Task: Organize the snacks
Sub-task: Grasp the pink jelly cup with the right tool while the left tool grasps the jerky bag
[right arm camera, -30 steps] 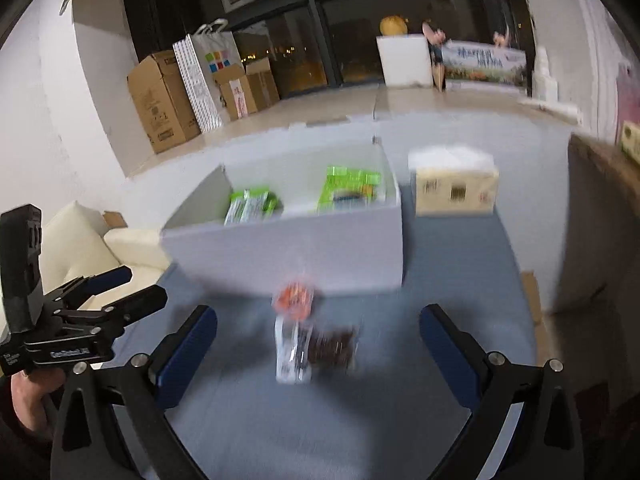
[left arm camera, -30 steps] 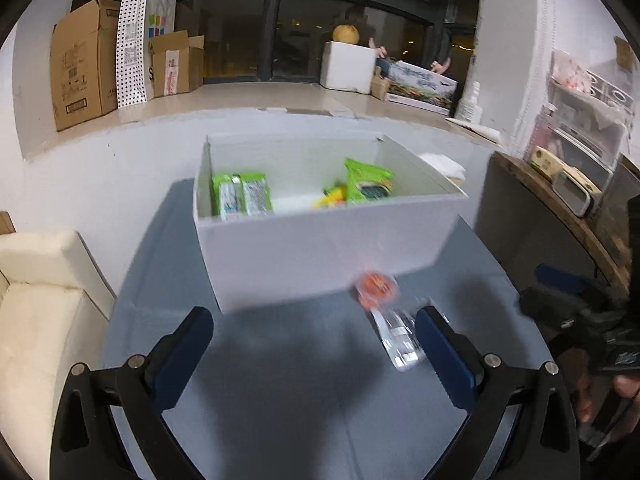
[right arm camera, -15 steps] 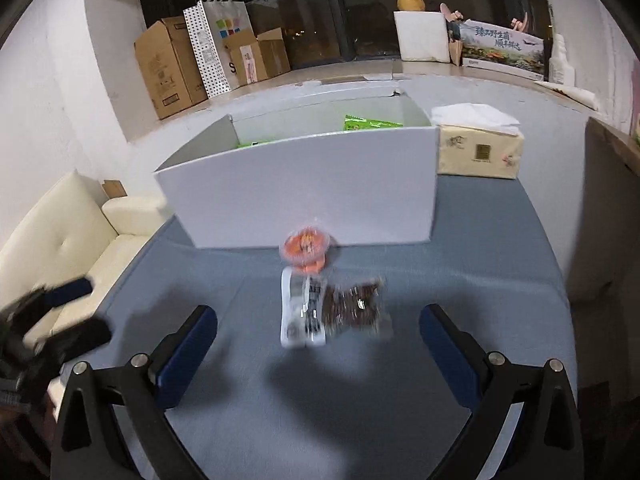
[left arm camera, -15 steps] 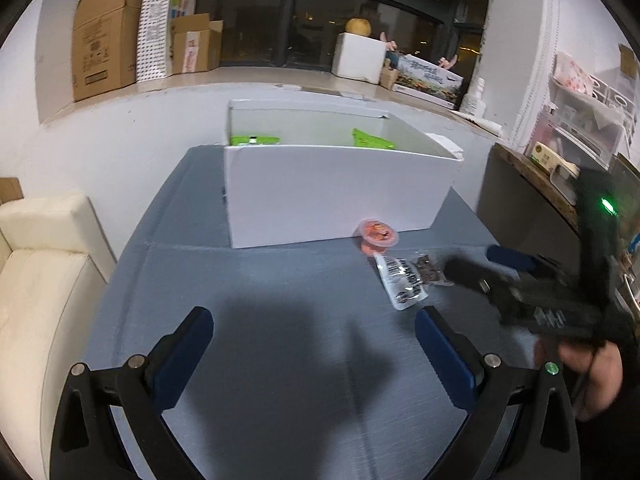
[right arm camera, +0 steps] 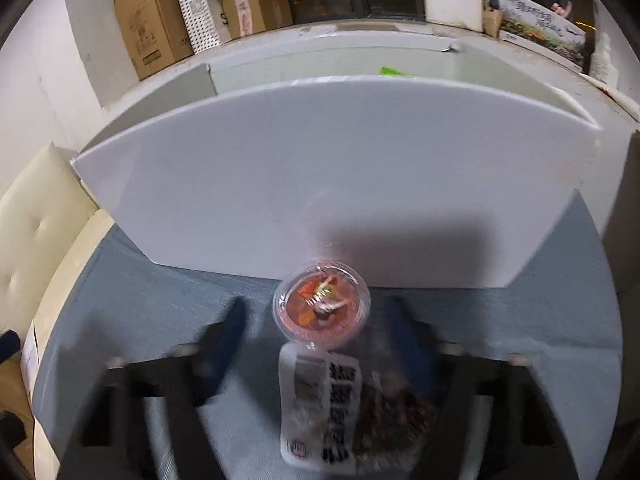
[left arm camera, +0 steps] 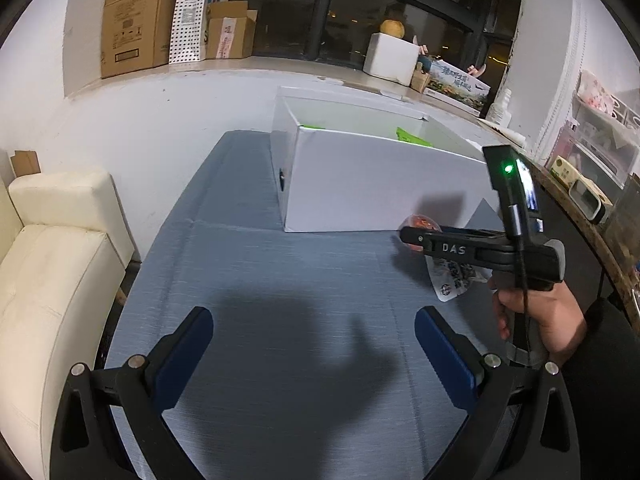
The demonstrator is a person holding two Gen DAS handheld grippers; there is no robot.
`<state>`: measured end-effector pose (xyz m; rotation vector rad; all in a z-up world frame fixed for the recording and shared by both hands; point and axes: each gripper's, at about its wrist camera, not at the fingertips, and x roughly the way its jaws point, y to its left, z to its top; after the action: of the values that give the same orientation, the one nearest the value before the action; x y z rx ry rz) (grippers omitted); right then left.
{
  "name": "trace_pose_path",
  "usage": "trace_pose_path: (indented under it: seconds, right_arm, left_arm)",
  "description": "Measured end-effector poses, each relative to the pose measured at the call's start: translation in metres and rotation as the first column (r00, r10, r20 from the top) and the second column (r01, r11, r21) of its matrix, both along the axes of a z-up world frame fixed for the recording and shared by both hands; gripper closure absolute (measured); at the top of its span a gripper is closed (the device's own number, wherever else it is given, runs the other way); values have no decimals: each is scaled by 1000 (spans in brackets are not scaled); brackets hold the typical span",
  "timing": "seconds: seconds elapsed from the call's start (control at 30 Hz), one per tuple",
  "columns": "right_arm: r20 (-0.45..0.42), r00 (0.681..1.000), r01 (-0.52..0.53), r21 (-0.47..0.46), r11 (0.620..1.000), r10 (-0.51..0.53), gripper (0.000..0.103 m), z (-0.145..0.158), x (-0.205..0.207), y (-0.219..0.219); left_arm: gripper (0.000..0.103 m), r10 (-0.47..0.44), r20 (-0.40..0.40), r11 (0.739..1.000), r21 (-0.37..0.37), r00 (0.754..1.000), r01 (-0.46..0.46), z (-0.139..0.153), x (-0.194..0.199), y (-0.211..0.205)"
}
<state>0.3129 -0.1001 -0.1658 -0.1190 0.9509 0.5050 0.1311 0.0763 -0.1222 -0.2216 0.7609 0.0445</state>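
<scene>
A round red-lidded snack cup sits on the blue-grey table against the front wall of a white box. A clear snack packet lies just in front of the cup. My right gripper is open, blurred, its fingers either side of the cup and over the packet. In the left wrist view the right gripper hides most of the cup and packet. My left gripper is open and empty over bare table. Green packets show inside the box.
A cream sofa stands left of the table. A wooden shelf with containers stands at the right. Cardboard boxes and a white foam box sit on the window ledge behind.
My right gripper has moved forward and down, so its fingers now flank the cup. My left gripper has pulled back and swung left. The cup and packet have not moved.
</scene>
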Motion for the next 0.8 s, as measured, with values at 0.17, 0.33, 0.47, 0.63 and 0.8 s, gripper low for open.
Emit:
trace_pose_path:
  seconds: [0.17,0.33,0.47,0.63,0.8]
  right_arm:
    - [16,1000,-13,24,1000,12,55,3,-4,-2]
    - [49,998,-33,55,998,31,55,22,-19,-11]
    - [90,995,-43,85,995,36,55,47,-40,-37]
    - [127,992,4,141,990,-22,55,81,-62,-88]
    - [143,986,59,157,986,-82,55,92,-94,-138]
  left_arm:
    - [0,0,-8,1000,-5,1000,0,-5,2,2]
    - [0,-28,-10,1000,0,1000,28,-6,7,-8]
    - [0,-87,-15,996,12,996,87,-5,18,-25]
    - [0,-175,-34,985,8,984,175,-8,41,-61]
    - [0,-275,-52,959,48,960,278,-17,78,-112]
